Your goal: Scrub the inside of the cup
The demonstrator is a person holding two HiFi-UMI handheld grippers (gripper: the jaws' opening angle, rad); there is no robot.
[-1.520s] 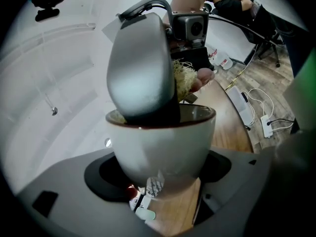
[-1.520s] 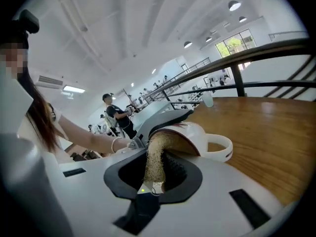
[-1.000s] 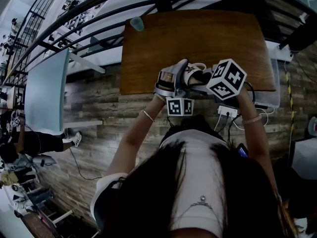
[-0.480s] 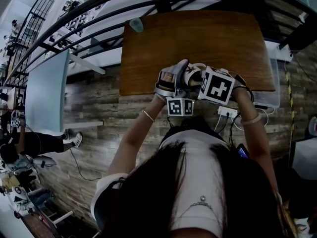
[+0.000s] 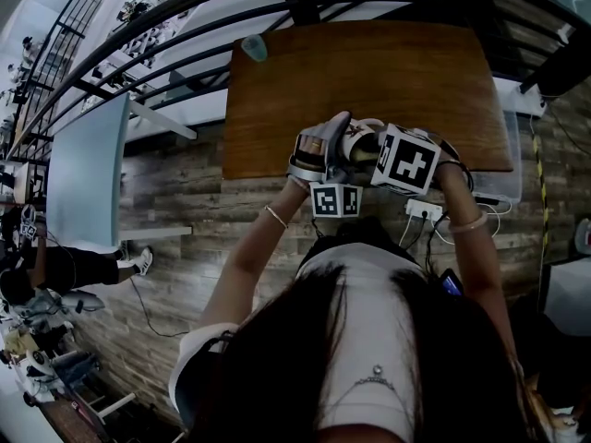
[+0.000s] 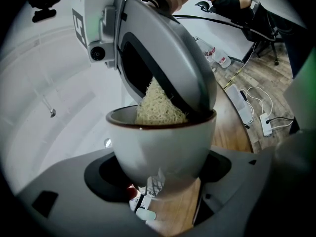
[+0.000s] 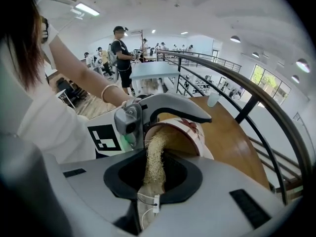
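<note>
Left tongs are spread wide and clamped round the white cup, held over the near edge of the desk. Right tongs are nearly closed on a fibrous scrubber, pushed into the cup. Cup is judged stiff, glazed, slippery, breakable; best gripped round the body. Cup floor is hidden by the scrubber.

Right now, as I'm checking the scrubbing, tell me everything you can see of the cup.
The cup is white, glazed, ceramic-looking, with a dark rim line and a red print on its outside. The left gripper clamps its rounded body between its jaws, above the wooden table. The right gripper holds a pale fibrous scrubber that reaches into its mouth.
</note>
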